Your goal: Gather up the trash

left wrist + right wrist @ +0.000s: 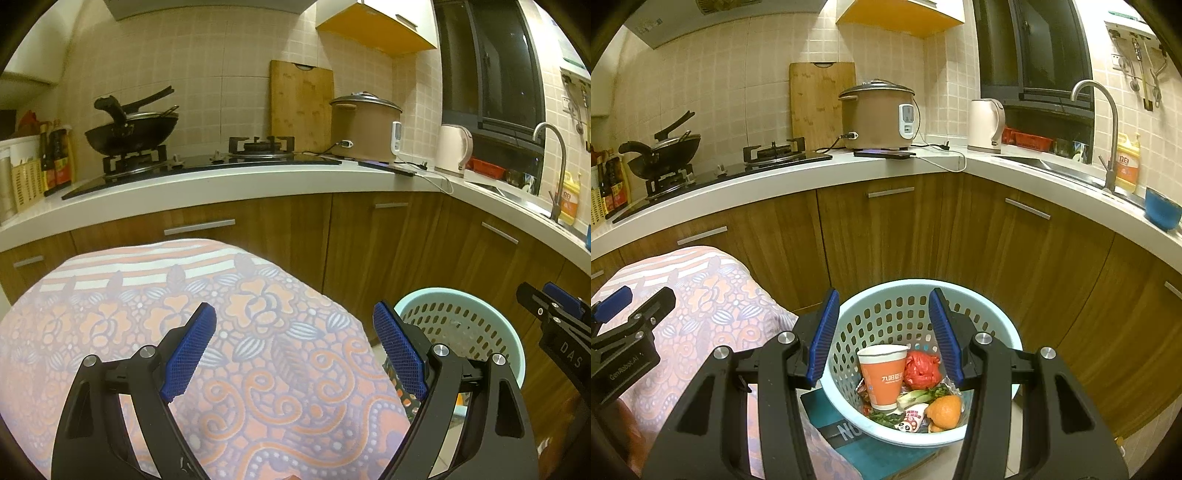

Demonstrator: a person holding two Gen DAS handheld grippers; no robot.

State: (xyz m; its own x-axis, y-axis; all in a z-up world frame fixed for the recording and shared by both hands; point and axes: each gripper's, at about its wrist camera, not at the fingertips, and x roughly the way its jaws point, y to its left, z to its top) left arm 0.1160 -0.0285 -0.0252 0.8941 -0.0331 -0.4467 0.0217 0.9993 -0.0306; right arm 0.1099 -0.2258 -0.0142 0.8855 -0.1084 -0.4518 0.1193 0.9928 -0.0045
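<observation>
Home kitchen: tiled walls are backing an L-shaped countertop (798, 173) over wood-fronted cabinets (886, 236). A gas hob (207, 162) is carrying a wok (129, 134), while a rice cooker (877, 114), electric kettle (985, 125), cutting board (822, 103) and sink faucet (1102, 122) are occupying the rest.

Pale blue perforated basket (1004, 334); orange cup (883, 376); pink-orange floral cloth (258, 369); brown wood-grain cabinets (894, 236).

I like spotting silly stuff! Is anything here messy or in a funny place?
Nothing is spilled. The trash, like the orange cup and orange peel, sits inside the basket. One funny thing: the basket rests on a teal box, not the floor.
</observation>
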